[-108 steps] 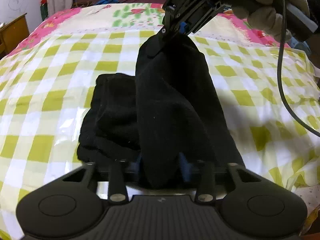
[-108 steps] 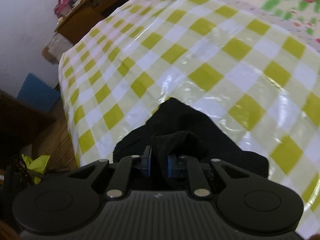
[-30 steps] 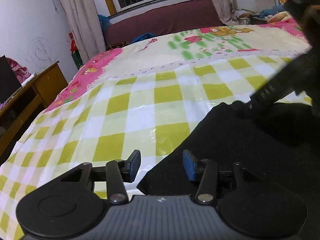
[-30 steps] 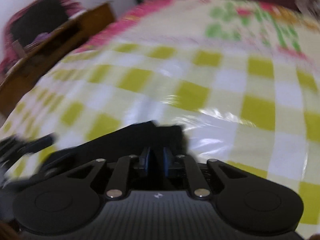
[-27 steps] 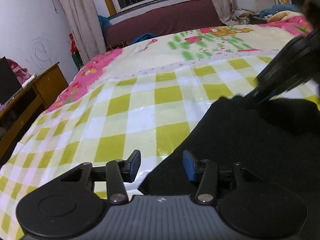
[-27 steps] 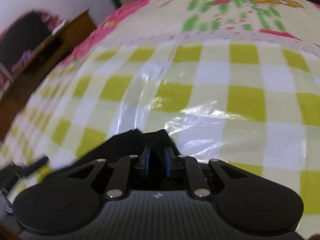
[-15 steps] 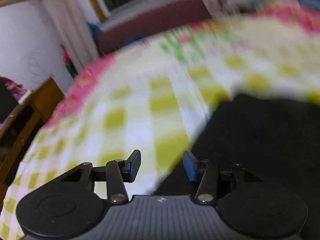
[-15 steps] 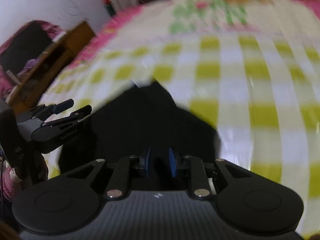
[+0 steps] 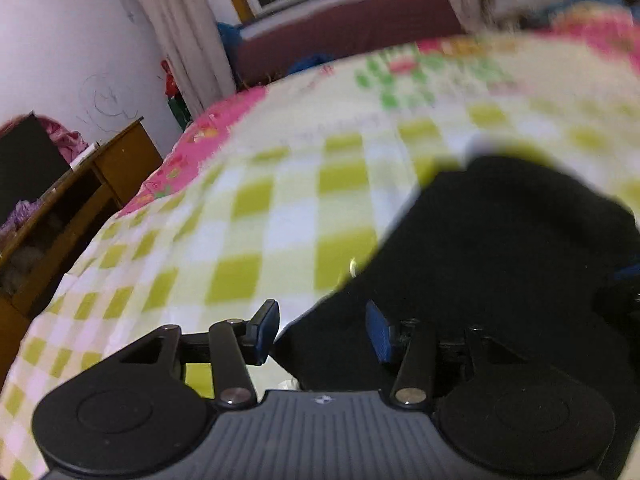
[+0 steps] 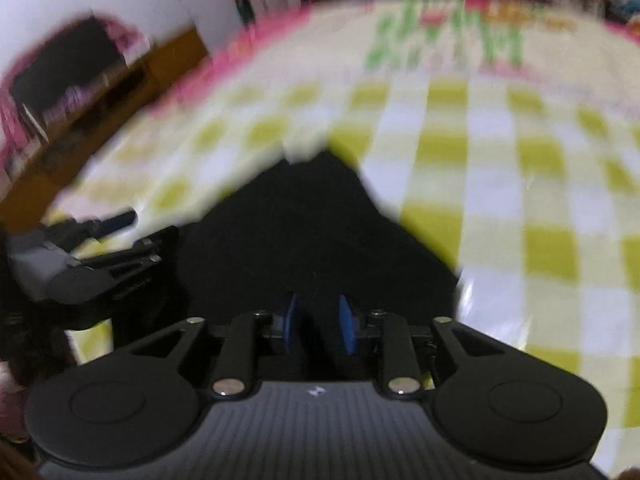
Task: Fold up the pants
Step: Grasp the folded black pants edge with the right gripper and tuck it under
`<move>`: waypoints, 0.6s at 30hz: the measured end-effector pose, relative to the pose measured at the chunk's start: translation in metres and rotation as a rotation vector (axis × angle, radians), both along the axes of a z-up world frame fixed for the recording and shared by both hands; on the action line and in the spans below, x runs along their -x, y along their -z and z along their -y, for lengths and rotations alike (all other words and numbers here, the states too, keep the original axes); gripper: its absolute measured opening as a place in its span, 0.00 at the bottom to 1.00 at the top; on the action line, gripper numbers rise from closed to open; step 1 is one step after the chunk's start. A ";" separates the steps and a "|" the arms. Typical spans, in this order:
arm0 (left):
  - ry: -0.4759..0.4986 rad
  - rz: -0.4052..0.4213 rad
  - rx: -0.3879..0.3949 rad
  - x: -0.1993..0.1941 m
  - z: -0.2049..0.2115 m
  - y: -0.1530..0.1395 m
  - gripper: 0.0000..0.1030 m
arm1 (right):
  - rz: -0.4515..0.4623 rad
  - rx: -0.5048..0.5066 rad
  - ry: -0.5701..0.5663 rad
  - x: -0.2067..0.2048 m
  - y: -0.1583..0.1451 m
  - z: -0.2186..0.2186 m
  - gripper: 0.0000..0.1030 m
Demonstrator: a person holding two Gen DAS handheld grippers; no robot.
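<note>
Pants (image 9: 500, 248) lie as a black folded heap on the bed (image 9: 248, 240), on its yellow-and-white checked cover, w/ pink floral fabric further back. Going left to right in our left wrist view: a wooden desk (image 9: 80, 200) sits beside the bed at the far left, then bare checks, then the pants filling the right side. Our left tool (image 9: 322, 328) is released, blue pads well apart; the left pad sits over the cover, the right pad over the fabric's near edge, nothing gripped. In our right wrist view the left tool (image 10: 116, 240) shows at the left edge of the pants (image 10: 312, 232). Our right tool (image 10: 318, 324) has a narrow gap betw. its pads w/ black cloth in it; we can't tell if it's clenched on it. Both views are blurred.
</note>
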State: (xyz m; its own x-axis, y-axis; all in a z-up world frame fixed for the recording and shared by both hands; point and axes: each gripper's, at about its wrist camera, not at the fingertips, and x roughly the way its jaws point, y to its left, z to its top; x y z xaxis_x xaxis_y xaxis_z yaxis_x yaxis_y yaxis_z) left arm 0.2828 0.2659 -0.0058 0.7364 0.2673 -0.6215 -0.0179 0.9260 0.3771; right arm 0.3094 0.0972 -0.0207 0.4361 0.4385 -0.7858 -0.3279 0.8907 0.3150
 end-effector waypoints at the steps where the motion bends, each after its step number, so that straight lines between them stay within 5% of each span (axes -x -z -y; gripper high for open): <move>1: 0.003 0.013 -0.051 0.001 0.007 0.008 0.59 | -0.003 -0.034 0.009 -0.005 0.011 0.002 0.24; 5: -0.053 0.057 -0.085 0.007 0.020 0.002 0.58 | 0.007 -0.131 0.015 -0.002 -0.006 0.025 0.20; 8: -0.059 0.110 -0.101 0.016 0.021 -0.010 0.59 | 0.082 -0.180 0.011 0.012 -0.018 0.046 0.26; 13: -0.005 0.126 -0.208 -0.004 0.033 0.001 0.60 | 0.125 -0.147 0.010 -0.007 -0.006 0.046 0.24; 18: 0.001 0.112 -0.300 -0.005 0.039 0.035 0.60 | 0.053 -0.170 -0.017 -0.021 0.022 0.034 0.27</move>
